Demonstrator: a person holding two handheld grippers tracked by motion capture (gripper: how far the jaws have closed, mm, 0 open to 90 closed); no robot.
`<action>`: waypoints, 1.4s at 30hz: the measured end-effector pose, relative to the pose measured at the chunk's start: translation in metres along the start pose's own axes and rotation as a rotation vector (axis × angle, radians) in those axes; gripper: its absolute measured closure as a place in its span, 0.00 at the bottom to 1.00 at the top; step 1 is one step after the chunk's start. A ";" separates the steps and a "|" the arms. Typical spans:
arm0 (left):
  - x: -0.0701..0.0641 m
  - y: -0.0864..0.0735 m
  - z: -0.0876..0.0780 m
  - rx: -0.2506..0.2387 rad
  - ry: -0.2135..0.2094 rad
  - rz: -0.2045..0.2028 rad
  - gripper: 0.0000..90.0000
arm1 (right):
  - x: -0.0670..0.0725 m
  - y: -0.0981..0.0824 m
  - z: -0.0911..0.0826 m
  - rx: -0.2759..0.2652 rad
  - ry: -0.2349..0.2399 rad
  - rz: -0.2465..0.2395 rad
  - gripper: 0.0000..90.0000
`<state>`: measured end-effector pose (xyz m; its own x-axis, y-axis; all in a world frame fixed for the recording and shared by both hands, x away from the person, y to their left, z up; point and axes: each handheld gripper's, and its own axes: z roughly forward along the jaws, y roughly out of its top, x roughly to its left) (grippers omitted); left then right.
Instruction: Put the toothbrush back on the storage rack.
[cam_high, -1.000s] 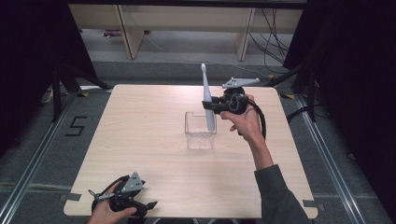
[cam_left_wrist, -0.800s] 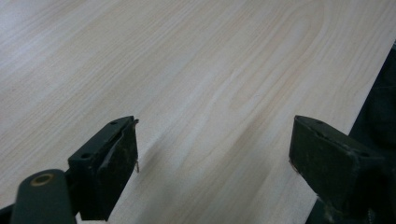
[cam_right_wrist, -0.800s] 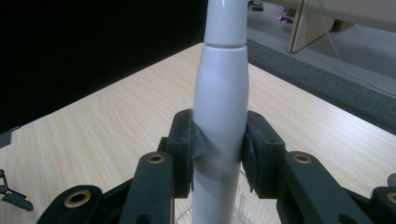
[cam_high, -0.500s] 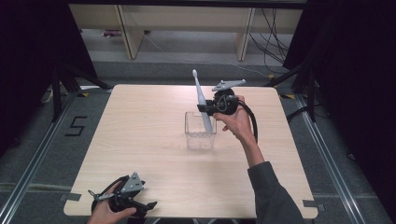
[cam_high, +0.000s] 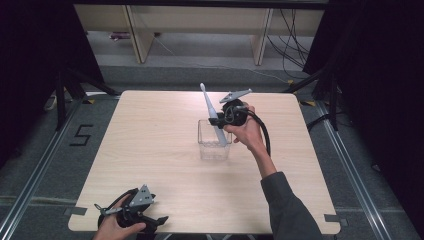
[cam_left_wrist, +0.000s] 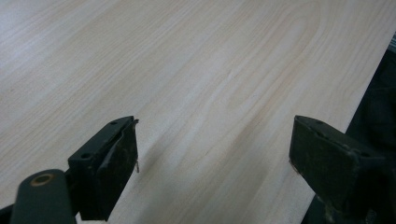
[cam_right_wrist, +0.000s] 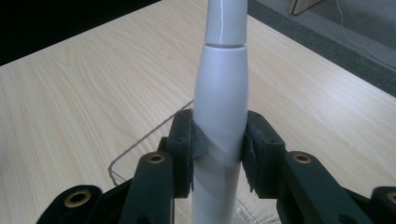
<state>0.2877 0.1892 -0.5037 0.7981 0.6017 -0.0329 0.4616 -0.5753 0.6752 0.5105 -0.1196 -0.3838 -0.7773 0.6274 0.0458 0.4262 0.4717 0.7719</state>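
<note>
Right gripper (cam_right_wrist: 218, 156) fingers clamped on smooth white tapered toothbrush (cam_right_wrist: 222, 102) over clear square box (cam_high: 214, 142); left gripper (cam_left_wrist: 215, 163) fingers wide.

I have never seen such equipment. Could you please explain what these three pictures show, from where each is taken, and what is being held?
A person sits at a wooden table and holds a hand tool with two black jaws in each hand. The high view looks down from above. The other two views come from small cameras that ride on each tool. The right gripper is shut on a white electric toothbrush and holds it, tilted, with its lower end in a clear plastic box on the table. The left gripper rests near the table's near edge, jaws wide open, holding nothing.
</note>
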 end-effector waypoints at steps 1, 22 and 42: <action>0.000 0.000 0.000 0.003 0.000 0.004 0.16 | 0.000 -0.002 0.002 0.005 0.003 0.006 0.74; 0.000 0.000 0.000 -0.002 0.000 0.001 0.16 | -0.001 -0.019 0.029 0.100 -0.013 -0.007 0.74; -0.001 0.000 -0.001 -0.006 0.002 0.000 0.16 | 0.006 -0.020 0.041 0.201 -0.016 -0.013 0.74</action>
<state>0.2871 0.1891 -0.5031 0.7976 0.6024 -0.0313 0.4589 -0.5723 0.6796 0.5164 -0.0997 -0.4246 -0.7766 0.6295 0.0252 0.5011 0.5930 0.6303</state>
